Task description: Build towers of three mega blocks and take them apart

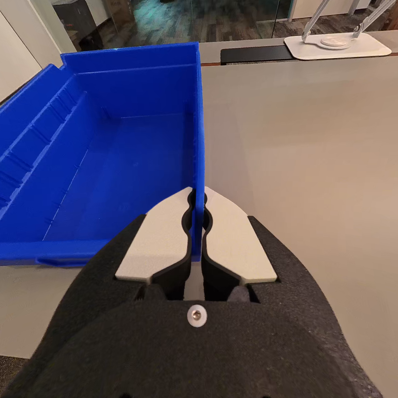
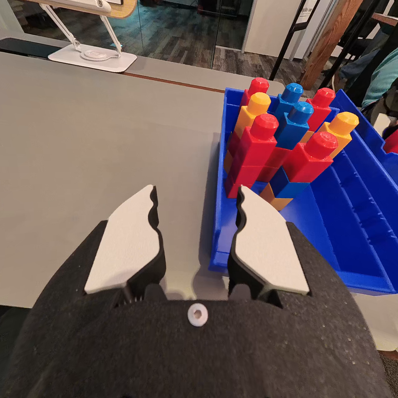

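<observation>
Red, blue and yellow mega block towers [image 2: 286, 140] stand upright, packed close together at the far end of a blue bin [image 2: 355, 226] on the grey desk [image 2: 97, 140]. The right gripper [image 2: 197, 192] hovers released, fingers spread wide, straddling that bin's near left wall. The left gripper [image 1: 199, 193] is clenched on the right wall of a second blue bin [image 1: 107, 172], which shows no blocks inside. A white stand base [image 1: 336, 46] sits at the desk's far edge.

bins [image 1: 129, 172] blue | blocks [image 2: 262, 148] red, yellow, blue | table [image 2: 86, 140] grey | grippers [image 2: 196, 193] black (white fingers)
</observation>
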